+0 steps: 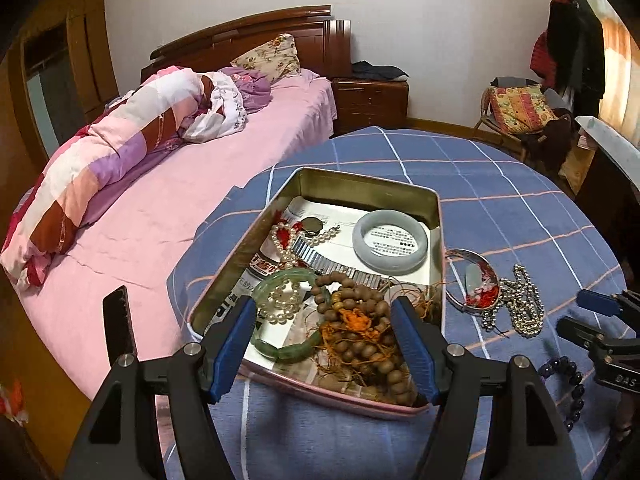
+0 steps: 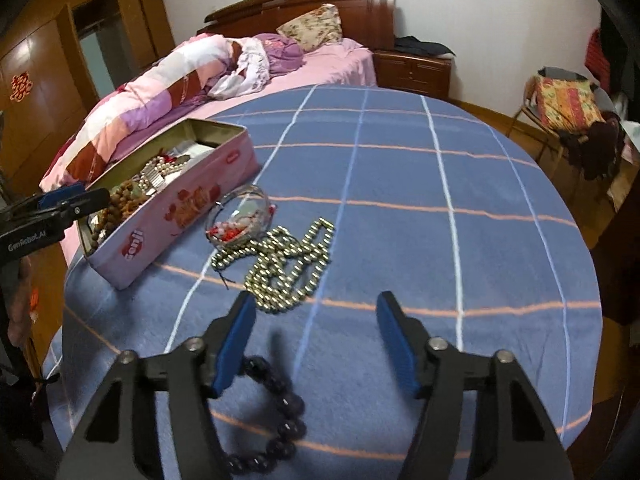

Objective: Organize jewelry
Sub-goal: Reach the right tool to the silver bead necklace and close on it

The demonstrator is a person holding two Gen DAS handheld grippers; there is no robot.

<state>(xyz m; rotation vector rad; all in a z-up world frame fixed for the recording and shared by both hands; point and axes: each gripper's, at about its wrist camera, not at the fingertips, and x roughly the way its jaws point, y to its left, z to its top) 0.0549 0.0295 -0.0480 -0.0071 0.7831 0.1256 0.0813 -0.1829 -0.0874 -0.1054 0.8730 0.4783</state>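
At the far left a bed with a pink sheet is seen beside the table, which is covered by a blue checked cloth.

The left gripper is held over the near end of the pink tin. Its jaws are spread and nothing is pressed between the pads; the beads below are not touched as far as can be seen.

Inside the tin, which is lined with printed paper, the following are recorded: a pearl strand, a green jade bangle, a pile of brown wooden beads with orange cord, a silver link band and a pale bangle. These are judged already collected, though they lie tangled and unsorted.

Just right of the tin, on the cloth, a silver ring-shaped piece with red thread is noted, and touching it a heap of the metallic bead chain.

Further right, the right gripper is held above the cloth with its jaws released and nothing between the pads. The dark bead bracelet lies beneath its left finger, and contact cannot be confirmed.

Three pieces thus remain outside the tin. The task is judged partly done.
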